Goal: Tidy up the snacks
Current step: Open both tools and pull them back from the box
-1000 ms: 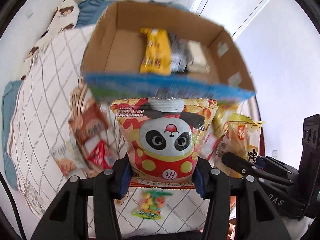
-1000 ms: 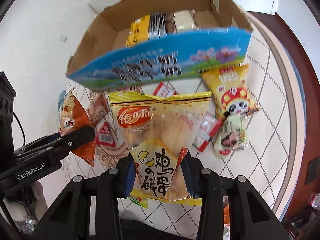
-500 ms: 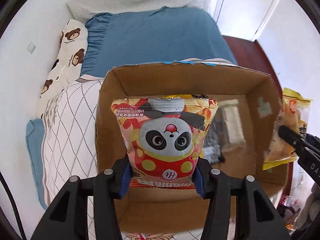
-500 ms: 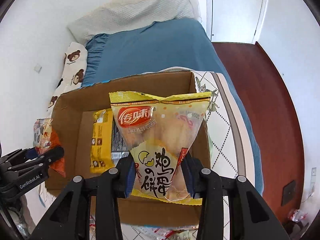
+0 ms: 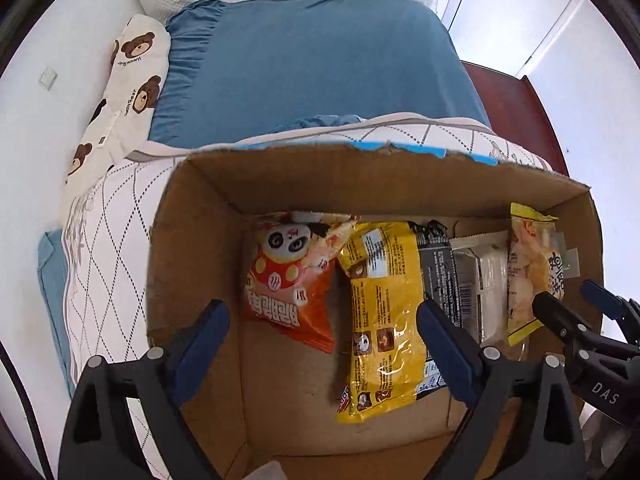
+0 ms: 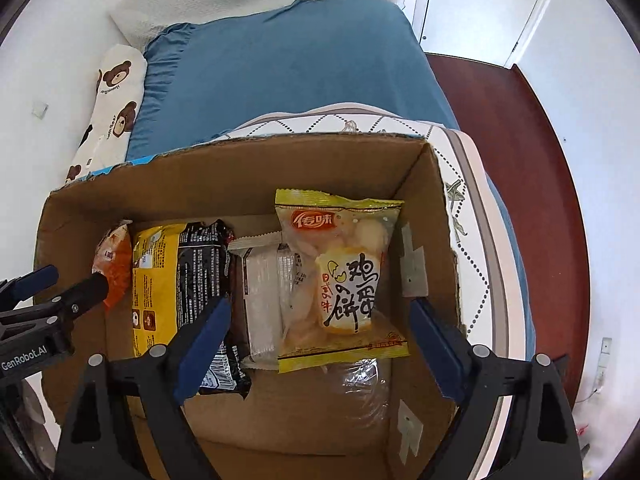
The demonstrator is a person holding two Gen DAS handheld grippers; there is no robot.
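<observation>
Hovering over the cardboard box point(image 5: 192, 248), your left gripper point(image 5: 320, 336) has just spread its jaws with nothing between them; the panda bag point(image 5: 288, 280) lies at centre frame. Your right gripper point(image 6: 320, 324) has likewise just opened, and the egg-biscuit bag point(image 6: 344, 276) rests against the box's right wall.

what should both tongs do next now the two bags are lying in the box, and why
Probably lift both straight up out of the cardboard box. The left tongs and right tongs have just opened and hold nothing; the panda bag and egg biscuit bag lie inside beside the other packets.
</observation>
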